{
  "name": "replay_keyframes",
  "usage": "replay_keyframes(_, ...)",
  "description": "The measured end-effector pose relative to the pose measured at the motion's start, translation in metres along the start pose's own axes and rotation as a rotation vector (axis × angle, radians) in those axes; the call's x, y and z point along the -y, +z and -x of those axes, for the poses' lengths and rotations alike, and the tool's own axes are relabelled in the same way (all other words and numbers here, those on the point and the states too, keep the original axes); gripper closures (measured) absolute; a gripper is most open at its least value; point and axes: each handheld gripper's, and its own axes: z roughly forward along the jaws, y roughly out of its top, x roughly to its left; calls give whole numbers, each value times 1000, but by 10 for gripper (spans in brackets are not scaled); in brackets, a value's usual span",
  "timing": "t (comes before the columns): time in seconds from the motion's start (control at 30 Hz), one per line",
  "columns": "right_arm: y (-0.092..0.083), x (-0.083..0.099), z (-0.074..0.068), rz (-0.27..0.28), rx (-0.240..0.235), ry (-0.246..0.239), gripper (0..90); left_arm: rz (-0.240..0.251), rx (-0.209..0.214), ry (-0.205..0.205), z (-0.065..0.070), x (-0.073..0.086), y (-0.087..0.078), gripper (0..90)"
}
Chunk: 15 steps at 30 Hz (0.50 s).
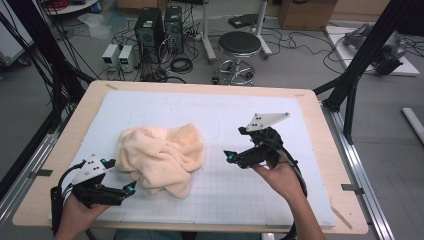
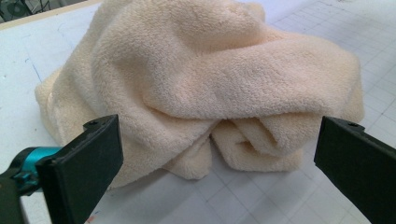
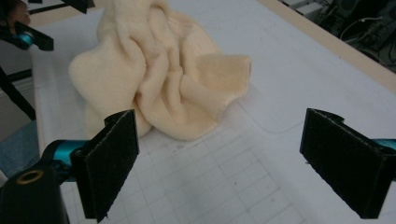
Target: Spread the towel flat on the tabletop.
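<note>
A crumpled cream towel (image 1: 161, 157) lies in a heap on the white gridded mat (image 1: 260, 195), left of centre. My left gripper (image 1: 119, 175) sits at the towel's near-left edge, open, its jaws spread wide. In the left gripper view the towel (image 2: 210, 79) bulges just beyond the left gripper (image 2: 217, 163), with nothing between the jaws. My right gripper (image 1: 235, 145) hovers to the right of the towel, apart from it and pointing toward it, also open. The right gripper view has the towel (image 3: 163, 79) ahead of the right gripper (image 3: 219, 163), with bare mat between the jaws.
The mat covers most of a wooden table (image 1: 327, 145). Beyond the far edge are a round stool (image 1: 239, 45), computer towers (image 1: 159, 27) and cables on the floor. Black frame posts (image 1: 362, 55) stand at the table's sides.
</note>
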Motion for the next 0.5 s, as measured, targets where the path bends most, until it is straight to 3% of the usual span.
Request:
replay_keyframes(0.1, 1, -33, -4, 17, -12, -58, 110, 0, -4, -1, -1, 0, -2, 17)
replay_keyframes(0.13, 1, -33, -4, 17, -12, -58, 110, 0, -4, -1, -1, 1, -2, 17)
replay_keyframes(0.2, 6, -51, -5, 22, -25, -86, 110, 1, -8, -6, -2, 1, -2, 17)
replay_keyframes(0.3, 20, -74, -6, 9, -55, -109, 110, 1, -6, -14, -4, 1, -1, 17)
replay_keyframes(0.33, 33, -85, -7, -1, -78, -128, 110, 1, -5, -14, -4, 2, -1, 17)
replay_keyframes(0.37, 33, -85, -7, -1, -78, -128, 110, -1, -5, -13, -4, 2, -1, 17)
replay_keyframes(0.5, 62, -91, -13, -28, -110, -133, 110, -3, -1, -11, -4, 2, -1, 17)
